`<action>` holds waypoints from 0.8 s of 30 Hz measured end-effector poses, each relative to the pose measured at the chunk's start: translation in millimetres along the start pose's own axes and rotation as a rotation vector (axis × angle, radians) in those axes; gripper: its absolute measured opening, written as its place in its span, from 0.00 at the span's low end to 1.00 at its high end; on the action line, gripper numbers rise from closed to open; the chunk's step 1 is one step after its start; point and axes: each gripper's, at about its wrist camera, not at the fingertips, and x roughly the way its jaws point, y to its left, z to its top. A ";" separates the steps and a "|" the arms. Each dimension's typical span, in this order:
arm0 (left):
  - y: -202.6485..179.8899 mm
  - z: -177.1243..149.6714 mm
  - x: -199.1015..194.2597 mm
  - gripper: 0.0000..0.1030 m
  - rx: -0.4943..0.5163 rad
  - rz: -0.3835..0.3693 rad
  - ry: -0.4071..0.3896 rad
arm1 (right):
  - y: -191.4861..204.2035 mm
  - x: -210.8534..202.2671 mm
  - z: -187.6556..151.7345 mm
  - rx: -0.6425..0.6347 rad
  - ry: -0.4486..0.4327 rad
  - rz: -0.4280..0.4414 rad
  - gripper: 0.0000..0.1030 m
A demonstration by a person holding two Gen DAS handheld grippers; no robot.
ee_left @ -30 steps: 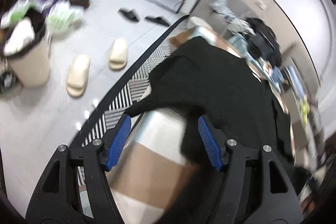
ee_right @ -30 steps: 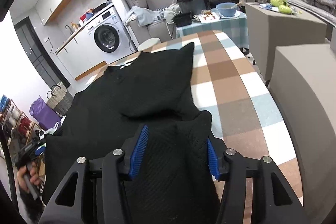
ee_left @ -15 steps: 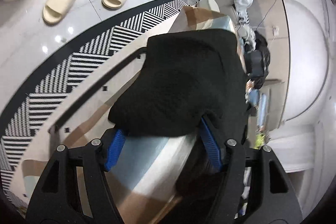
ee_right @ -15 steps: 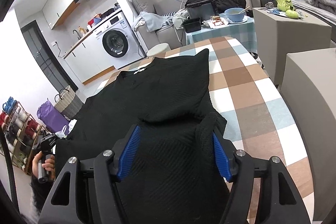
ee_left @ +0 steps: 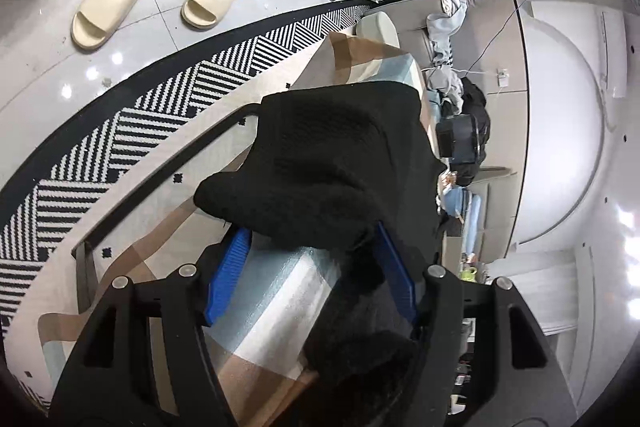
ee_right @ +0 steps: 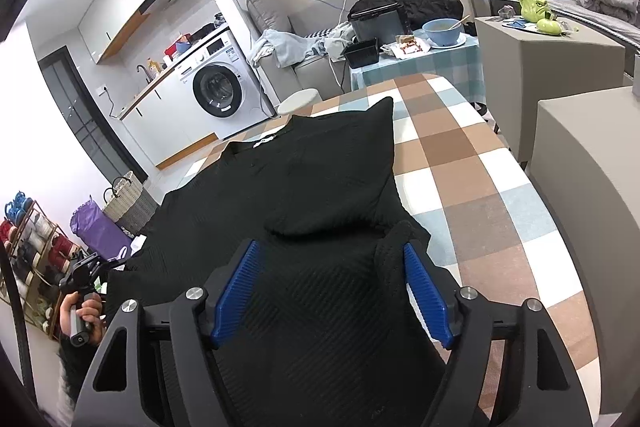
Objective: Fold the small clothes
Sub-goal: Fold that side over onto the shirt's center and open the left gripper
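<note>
1. While the black sweater [ee_right: 304,179] lies spread over the checked cloth of the counter [ee_right: 472,163], collar away from the right camera and one sleeve folded across its body, the step in hand looks like the next fold, so keep the knit flat before anything moves.
2. Seen from the left camera, a lumpy edge of the sweater [ee_left: 320,167] droops over both blue fingers of the left tool [ee_left: 312,267], with the counter [ee_left: 272,291] bare below them.
3. That left tool stands wide, its jaws well apart and clamping nothing. I judge it should close on the draped edge only once a single layer sits between the fingers.
4. Over on the other side, the right tool [ee_right: 332,287] hovers above the near hem, also wide, a rumpled ridge of knit just inside its right finger.
5. Grip that ridge low and evenly, or the fold may come out skewed.
6. Thick knit slides and bunches, so slow, level travel of both tools should serve best.
7. Beyond the counter's far edge lie a striped rug [ee_left: 132,131] and cream slippers [ee_left: 116,3]. Let no sleeve drop over that side.
</note>
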 end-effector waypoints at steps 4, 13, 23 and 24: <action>10.5 2.9 -4.0 0.58 -0.056 -0.022 0.007 | -0.8 -0.3 0.6 0.004 -0.001 -0.003 0.73; 14.1 -5.6 -13.9 0.58 -0.067 -0.050 0.005 | -10.1 -10.6 -2.4 0.027 -0.015 -0.018 0.76; 13.2 15.7 0.9 0.15 -0.129 0.017 -0.055 | -14.0 -15.4 -7.7 0.040 -0.025 -0.014 0.76; 8.9 16.2 -0.7 0.08 -0.109 0.032 -0.077 | -15.3 -16.4 -8.6 0.045 -0.028 -0.015 0.76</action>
